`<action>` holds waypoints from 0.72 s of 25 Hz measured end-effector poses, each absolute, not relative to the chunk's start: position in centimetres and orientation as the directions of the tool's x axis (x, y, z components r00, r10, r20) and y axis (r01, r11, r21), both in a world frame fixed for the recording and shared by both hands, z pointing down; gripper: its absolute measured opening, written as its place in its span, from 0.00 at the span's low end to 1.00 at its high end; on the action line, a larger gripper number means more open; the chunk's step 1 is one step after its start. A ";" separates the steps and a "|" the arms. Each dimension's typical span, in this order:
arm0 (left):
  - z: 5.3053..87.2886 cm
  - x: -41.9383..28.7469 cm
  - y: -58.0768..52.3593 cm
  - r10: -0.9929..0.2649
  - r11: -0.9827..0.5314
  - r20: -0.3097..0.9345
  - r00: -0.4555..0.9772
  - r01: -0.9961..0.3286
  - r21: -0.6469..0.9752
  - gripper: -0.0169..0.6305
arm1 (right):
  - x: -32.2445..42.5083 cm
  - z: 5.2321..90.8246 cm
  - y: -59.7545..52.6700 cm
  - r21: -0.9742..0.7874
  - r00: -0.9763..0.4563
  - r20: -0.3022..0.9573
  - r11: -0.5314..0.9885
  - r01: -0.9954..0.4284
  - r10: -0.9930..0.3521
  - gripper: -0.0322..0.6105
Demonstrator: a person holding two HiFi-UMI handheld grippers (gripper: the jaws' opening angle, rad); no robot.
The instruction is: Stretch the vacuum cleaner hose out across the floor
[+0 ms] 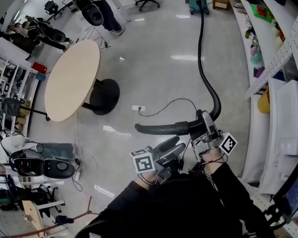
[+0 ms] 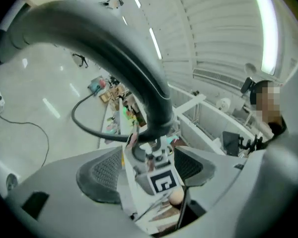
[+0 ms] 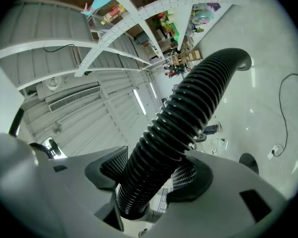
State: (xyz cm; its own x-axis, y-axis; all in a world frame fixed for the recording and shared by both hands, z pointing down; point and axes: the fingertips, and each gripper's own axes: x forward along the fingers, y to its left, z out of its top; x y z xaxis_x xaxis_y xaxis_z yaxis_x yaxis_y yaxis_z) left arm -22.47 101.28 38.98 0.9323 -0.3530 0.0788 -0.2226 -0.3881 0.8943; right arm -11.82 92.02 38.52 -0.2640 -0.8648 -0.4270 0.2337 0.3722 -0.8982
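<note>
Gripping the ribbed black hose (image 3: 188,118) right where it joins a smooth curved pipe (image 1: 161,128), the right tool (image 3: 149,177) is clenched on it: the hose runs up between the two pads, and both sit against the ribs

From that hold the hose rises in a short hump. It then trails away over the pale floor (image 1: 154,68) in a long, gentle curve to the red and green vacuum cleaner (image 1: 197,0), which stands at the far end of the room. Most of its length lies on the floor

The pipe reaches out to the left of the right tool, and its free end rests on nothing

The left tool (image 1: 170,148) sits just near of the pipe and is released. Its jaws stand wide apart and the pads press on nothing. In the left gripper view the pipe arches over the jaws, and the right tool's marker cube shows beyond the gap

A round worktop (image 1: 72,81) stands to the left, well apart from the hose. A white socket (image 1: 138,108) with a thin cable (image 1: 176,102) lies on the floor between the two. Shelves (image 1: 275,43) crowded with small things line the right side
</note>
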 end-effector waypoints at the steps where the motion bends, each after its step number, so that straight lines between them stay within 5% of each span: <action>1: 39.7 -23.0 102.8 -0.319 -0.401 0.112 0.941 -0.241 0.884 0.53 | -11.3 38.3 92.2 -0.896 -0.284 -0.437 0.388 0.215 -0.853 0.45; 5: 38.9 -24.6 106.3 -0.250 -0.642 0.259 0.933 -0.360 0.677 0.52 | -11.2 39.2 93.5 -0.913 -0.437 -0.398 0.393 0.107 -0.806 0.44; 9: 37.9 -27.4 105.2 -0.381 -0.849 0.500 0.778 -0.509 0.144 0.52 | -13.7 41.4 96.1 -0.942 -0.548 -0.275 0.336 -0.012 -0.790 0.43; 12: 39.5 -29.9 104.5 -0.470 -0.872 0.579 0.667 -0.454 -0.185 0.53 | -16.5 41.6 98.4 -0.951 -0.562 -0.249 0.308 -0.012 -0.789 0.42; 18: 44.2 -34.4 107.7 -0.311 -0.948 0.648 0.695 -0.272 -0.163 0.53 | -23.9 40.5 102.8 -0.953 -0.564 -0.264 0.303 0.026 -0.782 0.37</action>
State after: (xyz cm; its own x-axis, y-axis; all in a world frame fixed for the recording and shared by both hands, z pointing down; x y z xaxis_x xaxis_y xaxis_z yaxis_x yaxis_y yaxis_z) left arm -34.42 107.73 44.20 0.6951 -0.3106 0.6483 -0.2718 -0.9484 -0.1630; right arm -23.89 102.82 40.50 -0.5642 -0.7821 -0.2645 0.0262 0.3032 -0.9526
